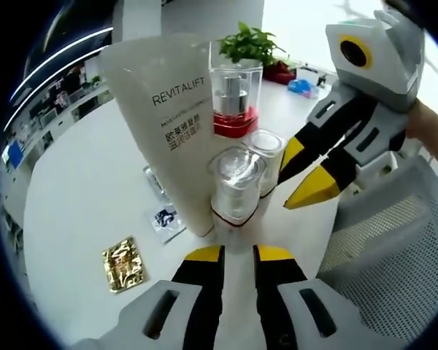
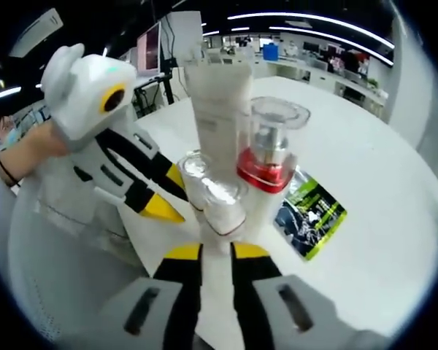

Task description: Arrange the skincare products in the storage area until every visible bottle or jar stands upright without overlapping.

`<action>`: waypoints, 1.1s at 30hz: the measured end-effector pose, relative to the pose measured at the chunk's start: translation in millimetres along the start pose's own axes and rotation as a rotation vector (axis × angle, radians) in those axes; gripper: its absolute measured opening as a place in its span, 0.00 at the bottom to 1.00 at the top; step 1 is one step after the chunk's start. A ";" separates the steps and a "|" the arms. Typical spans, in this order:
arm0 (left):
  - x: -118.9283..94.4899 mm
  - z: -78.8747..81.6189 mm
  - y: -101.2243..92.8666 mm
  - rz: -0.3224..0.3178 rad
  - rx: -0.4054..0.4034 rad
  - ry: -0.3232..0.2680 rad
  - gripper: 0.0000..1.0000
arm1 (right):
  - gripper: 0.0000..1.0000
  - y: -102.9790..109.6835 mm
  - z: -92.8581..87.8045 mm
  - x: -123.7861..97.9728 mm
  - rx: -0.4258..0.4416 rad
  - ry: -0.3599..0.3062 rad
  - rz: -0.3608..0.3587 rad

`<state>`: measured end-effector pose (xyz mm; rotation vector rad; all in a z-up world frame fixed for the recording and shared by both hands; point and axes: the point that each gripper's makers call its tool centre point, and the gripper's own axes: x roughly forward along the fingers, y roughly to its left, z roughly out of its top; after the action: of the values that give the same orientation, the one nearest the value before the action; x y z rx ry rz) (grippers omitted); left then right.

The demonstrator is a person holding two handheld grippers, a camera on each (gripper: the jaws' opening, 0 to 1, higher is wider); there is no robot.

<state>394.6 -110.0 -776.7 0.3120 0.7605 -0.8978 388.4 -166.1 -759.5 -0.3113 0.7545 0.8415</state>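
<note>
On the white tabletop (image 1: 80,197) a tall white squeeze tube (image 1: 168,117), a clear pump bottle with a red collar (image 1: 236,95) and two small clear-capped bottles (image 1: 237,182) stand upright, bunched and touching. The left gripper (image 1: 237,255) has its fingers slightly parted around a small bottle's base. The right gripper (image 2: 215,251) does likewise; whether either squeezes, I cannot tell.

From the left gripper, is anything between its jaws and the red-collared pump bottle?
Yes. In the left gripper view, a small clear-capped bottle stands directly ahead of the left gripper, in front of the red-collared pump bottle. The tall white Revitalift tube stands beside them; the right gripper approaches from the right.
</note>
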 end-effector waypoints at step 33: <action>-74.5 13.1 32.8 0.107 -0.004 -0.096 0.44 | 0.53 5.2 32.3 -39.3 -0.029 -0.075 -0.107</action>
<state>397.7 -53.6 -716.6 0.3014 0.6504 -0.8047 382.9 -167.6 -708.6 -0.3412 0.6510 0.7591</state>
